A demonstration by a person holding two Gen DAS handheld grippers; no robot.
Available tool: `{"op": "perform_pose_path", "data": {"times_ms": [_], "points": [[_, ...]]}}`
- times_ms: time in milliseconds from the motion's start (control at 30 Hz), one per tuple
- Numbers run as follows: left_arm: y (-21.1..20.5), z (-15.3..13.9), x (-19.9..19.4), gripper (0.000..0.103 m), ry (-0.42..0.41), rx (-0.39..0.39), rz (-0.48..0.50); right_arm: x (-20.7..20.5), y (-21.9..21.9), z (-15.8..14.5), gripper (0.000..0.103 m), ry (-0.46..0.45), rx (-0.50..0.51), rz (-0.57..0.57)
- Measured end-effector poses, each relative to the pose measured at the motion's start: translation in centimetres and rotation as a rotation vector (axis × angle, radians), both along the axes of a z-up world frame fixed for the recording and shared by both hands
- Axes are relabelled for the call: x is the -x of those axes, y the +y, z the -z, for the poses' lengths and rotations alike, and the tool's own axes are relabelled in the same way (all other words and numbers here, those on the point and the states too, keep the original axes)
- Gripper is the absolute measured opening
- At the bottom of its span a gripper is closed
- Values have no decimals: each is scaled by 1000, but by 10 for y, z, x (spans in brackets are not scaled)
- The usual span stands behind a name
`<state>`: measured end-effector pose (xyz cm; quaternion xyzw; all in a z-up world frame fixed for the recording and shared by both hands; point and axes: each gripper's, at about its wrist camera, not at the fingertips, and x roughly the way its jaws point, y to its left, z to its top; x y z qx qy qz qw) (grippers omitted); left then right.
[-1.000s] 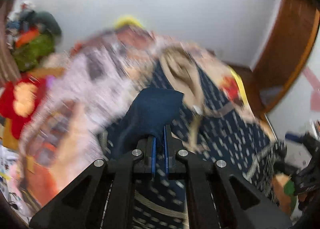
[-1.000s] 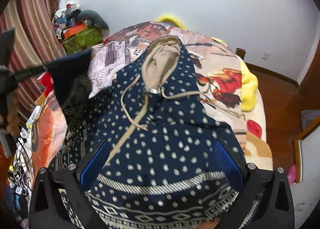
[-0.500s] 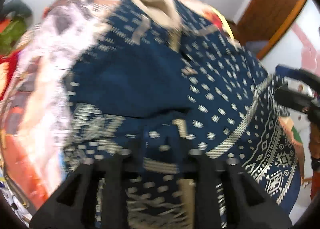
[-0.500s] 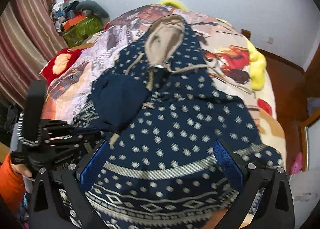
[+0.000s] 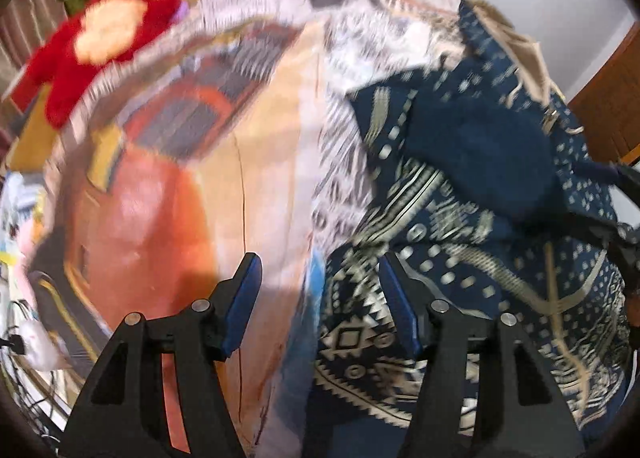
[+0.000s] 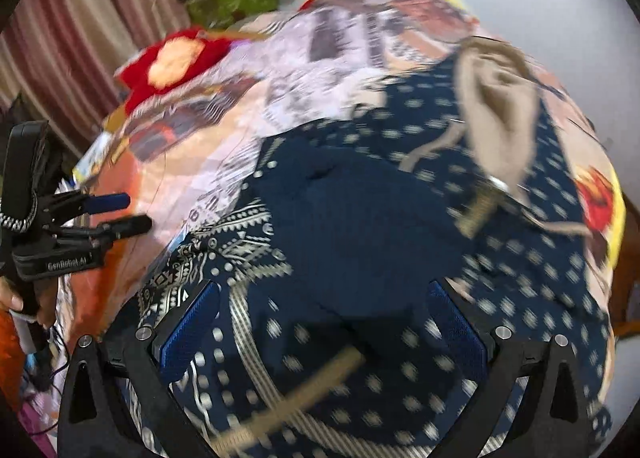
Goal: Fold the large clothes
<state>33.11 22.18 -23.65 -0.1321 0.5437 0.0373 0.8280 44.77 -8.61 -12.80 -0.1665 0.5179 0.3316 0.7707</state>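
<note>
The hoodie [image 6: 360, 226] lies lengthwise on the bed [image 5: 168, 194], hood seemingly toward the wall; red plush [image 5: 96, 46] beside; left hand-held gripper [image 5: 320, 290] opening, empty; right hand-held gripper [image 6: 324, 322] wide.

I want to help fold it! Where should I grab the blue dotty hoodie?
Probably the patterned bottom hem of the hoodie, coming from the near edge of the bed: it lies flat and closest, while the hood points away.

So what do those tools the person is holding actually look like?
Each hand-held gripper is a black plastic frame with triangular cut-outs and silver bolts, ending in two fingers lined with blue ribbed pads. Seen from the right wrist camera, the left hand-held gripper has a chunky black body with small pale lettering and a black-and-white braided cord at its back. An orange sleeve shows below it.
</note>
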Motion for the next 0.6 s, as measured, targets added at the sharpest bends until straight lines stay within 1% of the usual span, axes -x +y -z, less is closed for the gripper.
{"op": "perform_pose_path", "data": {"times_ms": [100, 167, 267, 333, 367, 467, 533, 567, 600], "points": [[-6, 22, -5, 60, 34, 25, 23, -7, 35, 23, 103, 6, 52, -39], [-13, 35, -9, 60, 45, 40, 58, -12, 54, 38, 102, 4, 87, -49], [-23, 40, -16, 60, 15, 48, 108, -23, 76, 61, 93, 5, 131, -58], [-28, 43, -21, 60, -7, 46, 127, -27, 85, 74, 81, 1, 155, -62], [-30, 45, -24, 59, -15, 46, 132, -29, 90, 80, 78, -2, 167, -63], [-36, 48, -30, 50, -47, 29, 135, -32, 97, 90, 67, -44, 169, -61], [-42, 49, -33, 34, -63, 11, 138, -31, 98, 91, 46, -67, 154, -54], [-44, 50, -35, 29, -63, 15, 137, -32, 98, 90, 41, -72, 152, -51], [-46, 52, -37, 19, -61, 25, 134, -32, 96, 90, 35, -71, 142, -48]]}}
